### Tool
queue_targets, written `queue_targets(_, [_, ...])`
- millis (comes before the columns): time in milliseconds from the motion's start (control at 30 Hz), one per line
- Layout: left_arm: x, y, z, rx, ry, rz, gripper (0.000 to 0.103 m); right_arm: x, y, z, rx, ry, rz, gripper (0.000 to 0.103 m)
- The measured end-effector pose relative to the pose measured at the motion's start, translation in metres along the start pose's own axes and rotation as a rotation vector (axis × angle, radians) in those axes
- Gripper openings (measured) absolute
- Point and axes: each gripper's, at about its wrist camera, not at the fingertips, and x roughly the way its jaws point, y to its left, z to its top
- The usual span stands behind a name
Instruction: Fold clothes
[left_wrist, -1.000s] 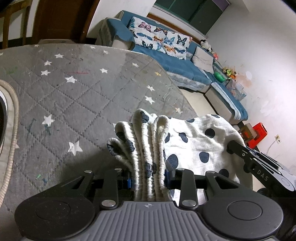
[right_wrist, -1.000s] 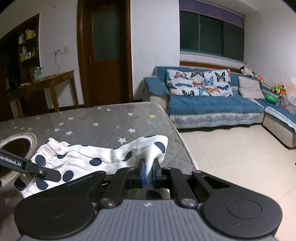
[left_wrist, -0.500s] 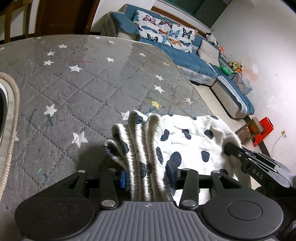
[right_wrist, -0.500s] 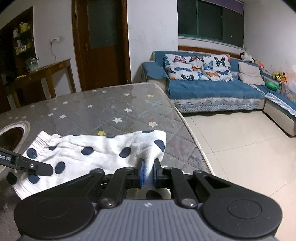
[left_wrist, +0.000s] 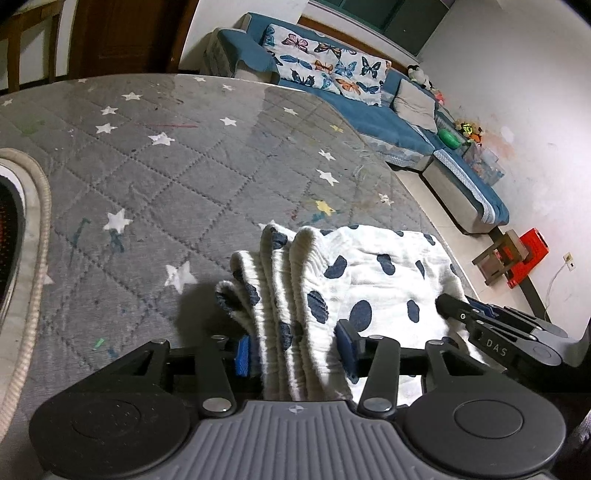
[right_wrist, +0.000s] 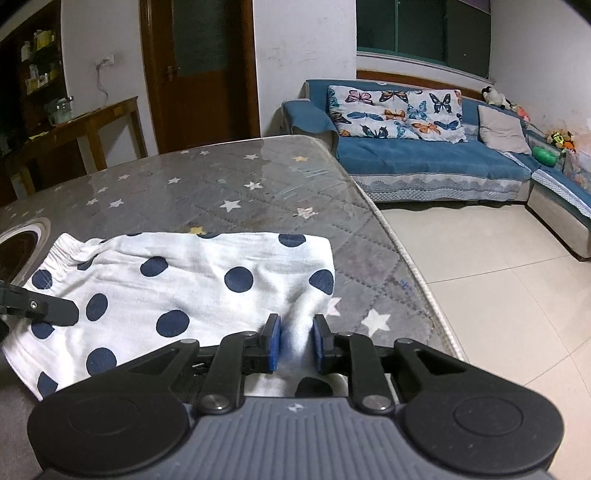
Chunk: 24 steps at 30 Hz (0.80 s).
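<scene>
White shorts with navy dots (right_wrist: 192, 273) lie on the grey star-quilted mattress (right_wrist: 229, 184), near its right edge. In the left wrist view my left gripper (left_wrist: 295, 347) stands open, its blue pads apart around the bunched elastic waistband (left_wrist: 288, 280). In the right wrist view my right gripper (right_wrist: 297, 343) is open, its pads apart on either side of the leg hem corner (right_wrist: 310, 302). The right gripper also shows at the lower right of the left wrist view (left_wrist: 495, 332).
The mattress edge (right_wrist: 413, 273) runs just right of the shorts, with tiled floor beyond. A round rimmed opening (left_wrist: 22, 236) sits at the mattress's left. A blue sofa (right_wrist: 424, 155) with a butterfly cushion stands behind, a wooden table at the far left.
Both grippers have opened and let go of the shorts. The shorts have come down and now lie spread flat on the mattress.
</scene>
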Motion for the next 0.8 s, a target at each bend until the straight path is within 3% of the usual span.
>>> queue_targets(367, [-0.022, 0.011, -0.001, 0.013, -0.006, 0.059, 0.050, -0.017, 0.014, 0.010, -0.034, -0.034, 0.055, 0.025])
queue_targets(500, [-0.029, 0.009, 0.000, 0.029, -0.030, 0.075, 0.057, -0.015, 0.017, 0.021, -0.013, -0.055, 0.079, 0.025])
queue_targets(800, [-0.037, 0.011, 0.003, 0.050, -0.061, 0.081, 0.067, 0.020, 0.024, 0.025, 0.016, 0.012, 0.086, 0.025])
